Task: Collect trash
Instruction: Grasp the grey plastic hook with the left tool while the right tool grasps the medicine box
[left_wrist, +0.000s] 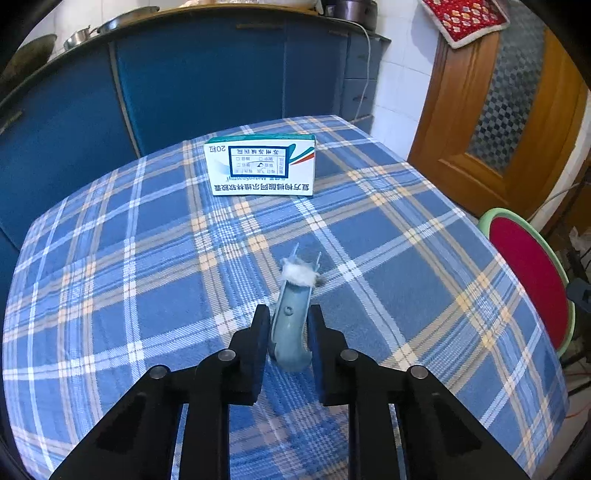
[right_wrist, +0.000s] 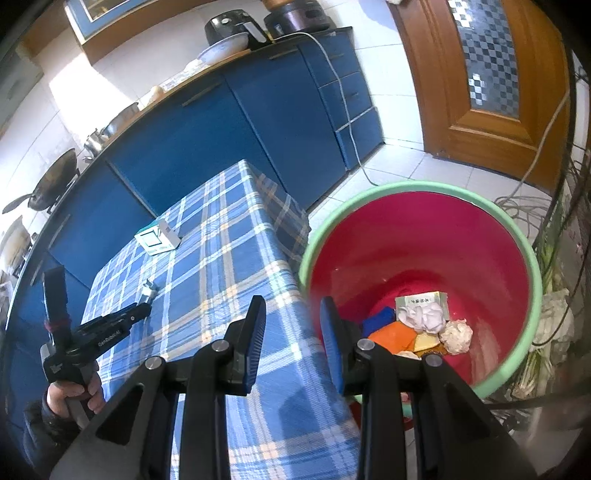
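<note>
Our left gripper (left_wrist: 288, 325) has its pads on either side of a curved grey-blue plastic piece (left_wrist: 290, 332) with a tuft of white fluff (left_wrist: 298, 275) stuck at its far end; the pads sit close against its sides, so we judge it gripped, though the contact is hard to confirm. The piece lies on the checked tablecloth (left_wrist: 147, 258), near the middle of the table, with a white and green medicine box (left_wrist: 260, 166) well beyond it at the far side. To do this step well, we should squeeze firmly on the thick middle of the piece, lift straight up so the fluff does not snag, then swing right toward the red bin (left_wrist: 528, 273), whose rim peeks past the table's right edge. Our right gripper (right_wrist: 293, 332) hangs open and empty above the table corner, beside the bin. The right view shows what the left cannot: the inside of the bin (right_wrist: 424, 240), already holding crumpled paper (right_wrist: 456, 336), an orange scrap (right_wrist: 393, 338) and a small carton (right_wrist: 421, 301). It also shows our left gripper (right_wrist: 146, 295) from the side, low over the cloth.
</note>
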